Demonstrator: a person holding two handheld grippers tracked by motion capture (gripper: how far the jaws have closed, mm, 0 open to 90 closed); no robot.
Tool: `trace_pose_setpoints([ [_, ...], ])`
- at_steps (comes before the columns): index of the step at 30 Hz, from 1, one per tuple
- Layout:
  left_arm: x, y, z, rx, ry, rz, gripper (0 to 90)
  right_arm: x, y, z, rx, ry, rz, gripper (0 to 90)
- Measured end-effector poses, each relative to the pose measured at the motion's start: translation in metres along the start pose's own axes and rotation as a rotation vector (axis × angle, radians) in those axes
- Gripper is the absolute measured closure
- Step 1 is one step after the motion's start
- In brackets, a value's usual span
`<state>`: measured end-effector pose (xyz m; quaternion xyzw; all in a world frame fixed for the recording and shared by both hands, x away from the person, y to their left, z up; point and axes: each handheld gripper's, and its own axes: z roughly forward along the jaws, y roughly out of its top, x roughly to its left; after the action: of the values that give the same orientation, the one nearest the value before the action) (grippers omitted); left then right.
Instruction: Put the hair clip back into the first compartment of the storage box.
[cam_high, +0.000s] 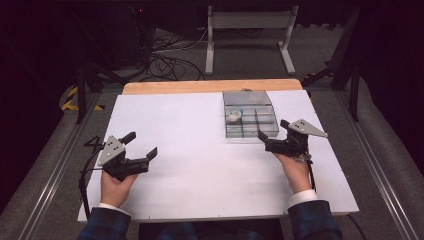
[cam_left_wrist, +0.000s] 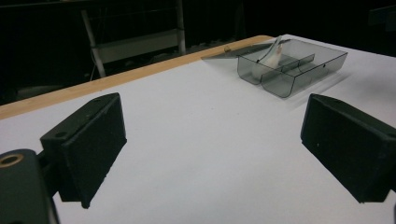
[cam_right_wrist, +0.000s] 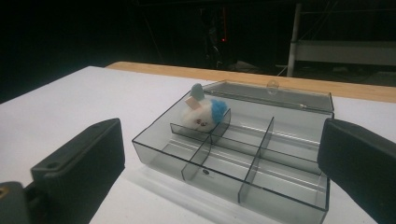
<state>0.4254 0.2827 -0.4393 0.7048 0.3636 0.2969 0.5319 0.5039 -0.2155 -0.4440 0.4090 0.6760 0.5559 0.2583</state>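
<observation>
A clear grey divided box (cam_high: 250, 118) sits on the white table top toward the far right, lid folded flat behind it. A small fluffy white toy with a blue patch (cam_right_wrist: 203, 112) lies in its far-left compartment, also visible in the high view as a pale lump (cam_high: 234, 116). My right gripper (cam_high: 272, 131) stands open just in front of the box's near right corner, its jaws wide apart with nothing between them. My left gripper (cam_high: 140, 145) rests open near the table's left side, far from the box (cam_left_wrist: 292, 65), also holding nothing.
The white board (cam_high: 190, 165) lies on a wooden table whose far edge (cam_high: 210, 86) shows as a tan strip. Beyond it stand a grey metal frame (cam_high: 248, 35) and loose cables (cam_high: 165, 62) on the floor. A hand holds each gripper.
</observation>
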Motion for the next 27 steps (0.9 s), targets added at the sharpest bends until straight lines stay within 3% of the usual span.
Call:
trace_pose_setpoints([
  [27, -0.001, 0.0, 0.0, 0.001, 0.001, 0.003, 7.3, -0.018, -0.007, -0.044, -0.004, -0.012, 0.008, 1.7],
])
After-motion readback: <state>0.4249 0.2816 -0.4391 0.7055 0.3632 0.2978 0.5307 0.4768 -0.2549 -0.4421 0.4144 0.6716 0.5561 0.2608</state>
